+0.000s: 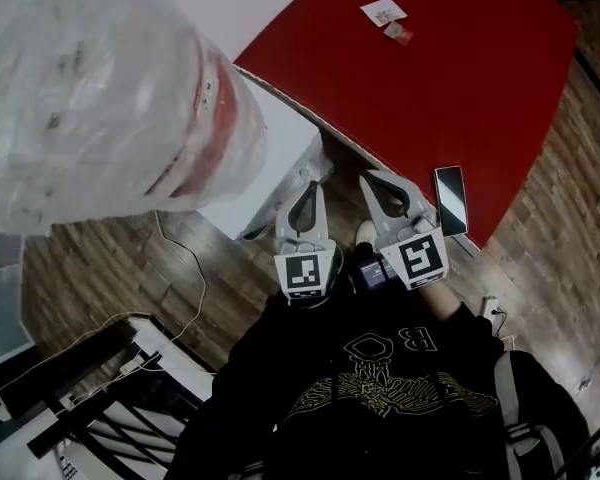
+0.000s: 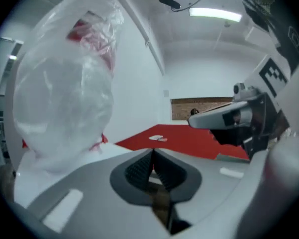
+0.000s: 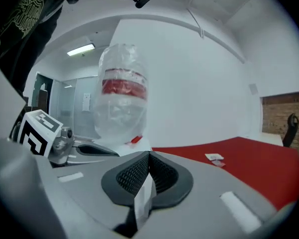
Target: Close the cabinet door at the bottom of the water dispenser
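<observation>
The water dispenser's white body (image 1: 276,160) stands under a big bottle wrapped in clear plastic (image 1: 90,98); its bottom cabinet door is hidden in every view. My left gripper (image 1: 306,190) and right gripper (image 1: 377,182) are held side by side in front of my chest, beside the dispenser and touching nothing. In the left gripper view the left gripper (image 2: 152,157) has its pads together with nothing between them, the bottle (image 2: 65,88) at left and the right gripper's body (image 2: 229,117) at right. In the right gripper view the right gripper (image 3: 148,157) is shut too, facing the bottle (image 3: 120,96).
A red table (image 1: 430,78) lies to the right with a phone (image 1: 451,200) at its near edge and small cards (image 1: 385,13) at the far side. A white cable (image 1: 185,258) runs over the wood floor. A black-and-white rack (image 1: 90,378) stands at lower left.
</observation>
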Motion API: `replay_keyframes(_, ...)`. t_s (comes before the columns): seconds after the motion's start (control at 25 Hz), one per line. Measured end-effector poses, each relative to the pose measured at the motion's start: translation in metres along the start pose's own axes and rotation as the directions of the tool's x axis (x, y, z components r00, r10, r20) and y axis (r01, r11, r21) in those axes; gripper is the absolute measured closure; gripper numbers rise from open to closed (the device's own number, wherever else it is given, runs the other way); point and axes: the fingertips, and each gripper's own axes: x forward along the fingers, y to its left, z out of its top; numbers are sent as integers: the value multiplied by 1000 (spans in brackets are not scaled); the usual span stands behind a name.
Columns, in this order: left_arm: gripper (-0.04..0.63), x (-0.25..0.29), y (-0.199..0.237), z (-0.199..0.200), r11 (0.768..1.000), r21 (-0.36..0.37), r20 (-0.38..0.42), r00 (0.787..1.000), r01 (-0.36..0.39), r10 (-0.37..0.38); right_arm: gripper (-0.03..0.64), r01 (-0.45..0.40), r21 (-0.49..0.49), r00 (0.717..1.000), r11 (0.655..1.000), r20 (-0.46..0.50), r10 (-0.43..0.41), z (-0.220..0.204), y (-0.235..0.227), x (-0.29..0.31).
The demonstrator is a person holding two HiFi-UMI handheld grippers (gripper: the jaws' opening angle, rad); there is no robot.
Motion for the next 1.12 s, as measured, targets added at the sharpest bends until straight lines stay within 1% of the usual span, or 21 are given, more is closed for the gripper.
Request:
replay_keyframes(0.04, 588, 0, 6, 19, 1000, 13, 33, 999, -13, 13, 618, 10, -10, 999, 1000, 33, -10, 17, -6, 2)
replay_keyframes(0.08, 588, 0, 14, 36, 999, 10, 65, 997, -33, 32, 618, 21, -15, 998, 1000, 66, -20, 32, -12, 5)
replay_keyframes(0.12, 588, 0, 23, 53, 998, -7, 96, 994, -55, 55, 618, 31, -8, 995, 999, 93, -30, 46, -16, 7)
replay_keyframes(0.2, 588, -7, 35, 83, 995, -45, 155, 983, -88, 94, 618, 42, 39, 991, 998, 122, -47, 68, -19, 6)
replay_keyframes(0.24, 588, -11, 38, 97, 994, -49, 178, 978, -99, 106, 618, 41, 57, 990, 998, 134, -48, 77, -17, 5)
replay_keyframes(0.32, 588, -17, 41, 119, 993, -41, 214, 969, -115, 121, 618, 31, 64, 986, 997, 162, -41, 96, -13, 3)
replay_keyframes(0.4, 588, -20, 40, 133, 992, -37, 229, 965, -123, 128, 618, 22, 53, 983, 998, 183, -31, 109, -9, 5)
replay_keyframes(0.52, 588, -26, 34, 139, 990, -65, 219, 967, -122, 133, 618, 6, 19, 983, 1000, 184, -10, 118, -4, 6)
replay_keyframes(0.64, 588, -34, 29, 147, 993, -101, 238, 967, -69, 91, 618, -3, -13, 980, 1000, 199, 5, 124, -2, 6)
replay_keyframes(0.72, 588, -38, 32, 156, 994, -90, 268, 960, -58, 80, 618, -4, -6, 979, 1000, 203, 6, 126, -2, 5)
replay_keyframes(0.8, 588, -39, 36, 160, 995, -57, 274, 957, -80, 93, 618, -5, 3, 979, 1000, 206, 4, 128, -2, 4)
replay_keyframes(0.88, 588, -40, 36, 160, 996, -36, 274, 958, -79, 86, 618, -3, 8, 979, 1000, 205, 2, 128, -2, 3)
replay_keyframes(1.0, 588, -39, 34, 161, 998, -52, 279, 959, -42, 55, 618, -1, 7, 978, 1000, 206, 0, 129, -2, 2)
replay_keyframes(1.12, 588, -37, 30, 159, 999, -45, 267, 963, -29, 40, 618, -6, 1, 980, 1000, 199, 5, 128, 1, 2)
